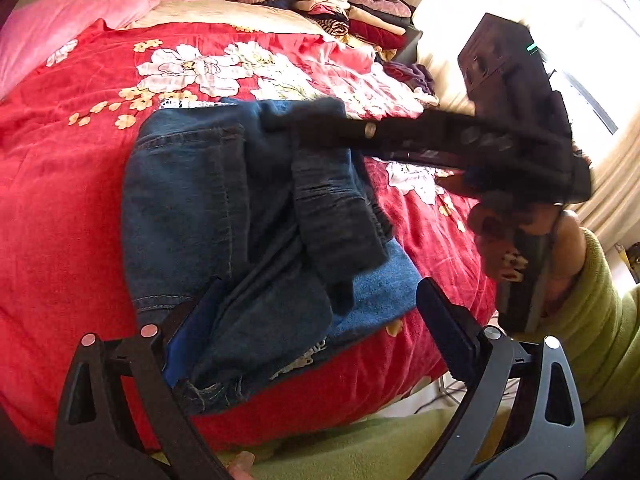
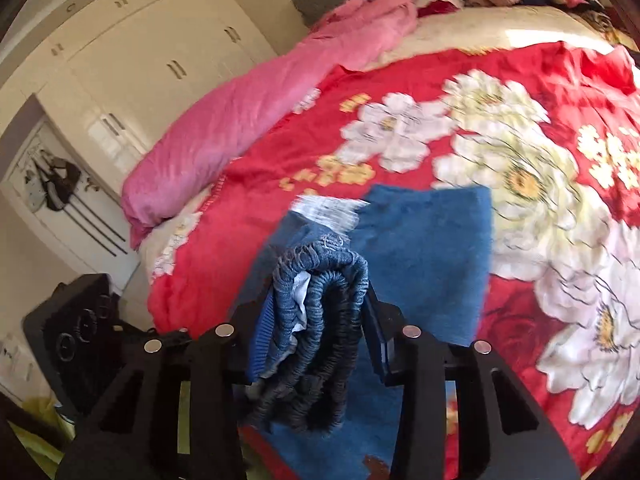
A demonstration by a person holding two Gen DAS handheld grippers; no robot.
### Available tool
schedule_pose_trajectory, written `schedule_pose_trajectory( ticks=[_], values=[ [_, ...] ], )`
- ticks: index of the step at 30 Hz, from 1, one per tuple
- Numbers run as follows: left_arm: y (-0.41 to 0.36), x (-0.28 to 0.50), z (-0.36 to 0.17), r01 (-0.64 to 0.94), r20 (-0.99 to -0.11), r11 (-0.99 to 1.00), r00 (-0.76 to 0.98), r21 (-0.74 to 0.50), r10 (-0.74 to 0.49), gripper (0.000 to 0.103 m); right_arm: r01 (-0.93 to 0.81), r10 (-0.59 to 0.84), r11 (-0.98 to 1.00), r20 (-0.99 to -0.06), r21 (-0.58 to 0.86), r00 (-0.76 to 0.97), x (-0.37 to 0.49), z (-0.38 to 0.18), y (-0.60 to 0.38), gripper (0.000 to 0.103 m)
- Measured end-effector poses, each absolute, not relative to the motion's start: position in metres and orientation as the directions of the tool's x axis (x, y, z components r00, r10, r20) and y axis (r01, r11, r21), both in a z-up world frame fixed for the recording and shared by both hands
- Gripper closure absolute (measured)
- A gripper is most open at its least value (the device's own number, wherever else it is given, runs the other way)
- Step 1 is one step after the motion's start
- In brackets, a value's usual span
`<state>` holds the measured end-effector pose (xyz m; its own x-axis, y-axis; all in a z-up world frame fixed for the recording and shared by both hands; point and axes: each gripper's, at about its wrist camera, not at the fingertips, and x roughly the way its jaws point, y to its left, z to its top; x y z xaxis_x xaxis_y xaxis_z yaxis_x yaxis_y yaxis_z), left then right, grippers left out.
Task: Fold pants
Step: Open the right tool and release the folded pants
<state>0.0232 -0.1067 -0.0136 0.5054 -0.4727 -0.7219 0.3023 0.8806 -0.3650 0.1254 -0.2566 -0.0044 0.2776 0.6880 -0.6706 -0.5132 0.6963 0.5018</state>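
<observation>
Harsh window [image 1: 592, 40] glare at right — blurred, fisheye-bent edges.

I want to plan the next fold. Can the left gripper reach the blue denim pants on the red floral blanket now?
Probably yes: the left gripper is open, and the blue denim pants already lie between its fingers, unobstructed.

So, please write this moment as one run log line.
stage: folding | jeans on red bedspread | right gripper: shut on jeans waistband | left gripper: open over jeans
</observation>
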Motion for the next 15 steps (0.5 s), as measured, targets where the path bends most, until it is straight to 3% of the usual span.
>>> schedule_pose_trajectory(
  ticks=[5,7,15],
  values=[
    [-0.106,0.023,-0.013,0.303,-0.721,0.878,0.503,-0.369,-0.477,0.014,-0.452,0.669,0.722,-0.695,0.523,0.263,0.127,-0.023,-0.270,0.059],
    [-0.105,0.022,-0.011,0.297,-0.720,0.880,0.507,-0.371,-0.474,0.014,-0.471,0.657,0.730,-0.698,0.495,0.285,0.123,-0.015,-0.271,0.046],
    [-0.099,0.013,0.001,0.277,-0.711,0.893,0.540,-0.354,-0.450,0.010,-0.539,0.625,0.752,-0.669,0.379,0.402,0.099,0.026,-0.280,0.025]
  ],
)
